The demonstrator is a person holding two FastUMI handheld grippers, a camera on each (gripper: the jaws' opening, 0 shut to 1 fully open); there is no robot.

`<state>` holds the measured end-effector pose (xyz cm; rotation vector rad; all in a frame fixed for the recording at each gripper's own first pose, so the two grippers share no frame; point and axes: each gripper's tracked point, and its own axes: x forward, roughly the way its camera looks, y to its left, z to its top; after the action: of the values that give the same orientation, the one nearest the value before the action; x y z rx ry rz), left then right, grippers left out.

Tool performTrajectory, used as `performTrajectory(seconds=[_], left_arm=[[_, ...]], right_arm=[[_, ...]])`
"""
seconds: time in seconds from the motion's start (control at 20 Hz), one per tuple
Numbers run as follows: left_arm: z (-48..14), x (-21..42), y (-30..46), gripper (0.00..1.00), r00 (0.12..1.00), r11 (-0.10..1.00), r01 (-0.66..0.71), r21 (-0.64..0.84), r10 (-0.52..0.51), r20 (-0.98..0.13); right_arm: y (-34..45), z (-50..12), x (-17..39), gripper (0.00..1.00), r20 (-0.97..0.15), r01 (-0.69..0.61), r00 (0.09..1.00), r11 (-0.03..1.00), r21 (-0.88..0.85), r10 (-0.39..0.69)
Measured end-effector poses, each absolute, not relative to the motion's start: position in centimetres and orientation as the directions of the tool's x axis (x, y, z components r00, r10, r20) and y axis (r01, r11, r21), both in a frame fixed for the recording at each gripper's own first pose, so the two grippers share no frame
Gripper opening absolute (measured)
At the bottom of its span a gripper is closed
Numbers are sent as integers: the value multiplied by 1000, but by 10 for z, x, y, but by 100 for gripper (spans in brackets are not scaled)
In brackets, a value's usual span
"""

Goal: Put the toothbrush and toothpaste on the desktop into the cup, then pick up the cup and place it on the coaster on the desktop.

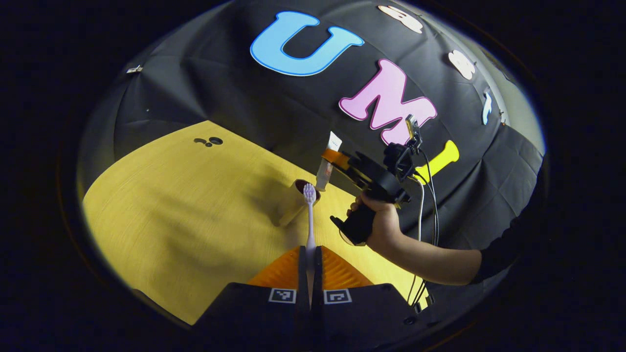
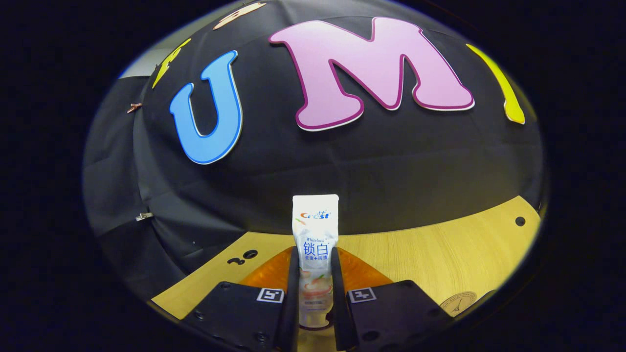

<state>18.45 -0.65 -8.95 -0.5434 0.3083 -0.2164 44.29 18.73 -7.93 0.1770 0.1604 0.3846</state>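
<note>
Left gripper (image 1: 310,254): clamped on the toothbrush (image 1: 309,220) handle, low centre of the left gripper view, brush head up at the cup (image 1: 298,200) rim mid-frame. Cup stands on the desk (image 1: 186,205). Right gripper (image 2: 315,288): clenched on the toothpaste (image 2: 315,234), tube upright between the fingers, bottom centre of the right gripper view. Left gripper view shows the tube held just above the cup, right of centre, with the hand (image 1: 384,222) on that gripper. Coaster (image 2: 457,302) sits at lower right of the right gripper view.

Black tool (image 1: 326,161) body with cables, square coded markers, hand (image 1: 384,222), dark sleeve (image 1: 503,254)
</note>
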Motion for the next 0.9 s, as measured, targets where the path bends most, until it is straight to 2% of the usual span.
performTrajectory(seconds=[0.2, 0.25, 0.3, 0.35, 0.4, 0.6, 0.7, 0.75, 0.85, 0.9], left_arm=[[-93, 189, 0, 6, 941, 835, 109, -539, -262, -215], [-93, 191, -1, 6, 941, 836, 115, -536, -264, -211], [-94, 193, -3, 6, 942, 839, 119, -531, -265, -208], [-95, 195, -4, 6, 941, 841, 125, -526, -269, -206], [-96, 195, -8, 6, 938, 842, 136, -521, -279, -205], [-96, 201, -10, 6, 938, 847, 148, -510, -283, -198], [-92, 202, -15, 6, 942, 844, 151, -514, -281, -185], [-90, 202, -17, 6, 943, 845, 153, -513, -280, -181], [-84, 206, -20, 6, 947, 844, 158, -512, -277, -165], [-79, 209, -21, 6, 950, 844, 160, -511, -272, -152]], right_arm=[[194, -94, 445, 33, -94, -384, 912, 911, 152, 400], [195, -99, 443, 28, -95, -386, 911, 911, 147, 401], [197, -105, 441, 33, -96, -393, 908, 907, 151, 409], [199, -110, 439, 28, -91, -397, 906, 906, 149, 413], [199, -115, 439, 34, -88, -394, 909, 908, 141, 408], [202, -137, 430, 40, -119, -416, 893, 896, 156, 435], [198, -138, 428, 49, -122, -413, 894, 898, 151, 432], [198, -135, 426, 72, -118, -421, 890, 894, 151, 440], [189, -128, 421, 100, -122, -419, 891, 896, 151, 437], [181, -122, 419, 99, -122, -411, 894, 899, 153, 430]])
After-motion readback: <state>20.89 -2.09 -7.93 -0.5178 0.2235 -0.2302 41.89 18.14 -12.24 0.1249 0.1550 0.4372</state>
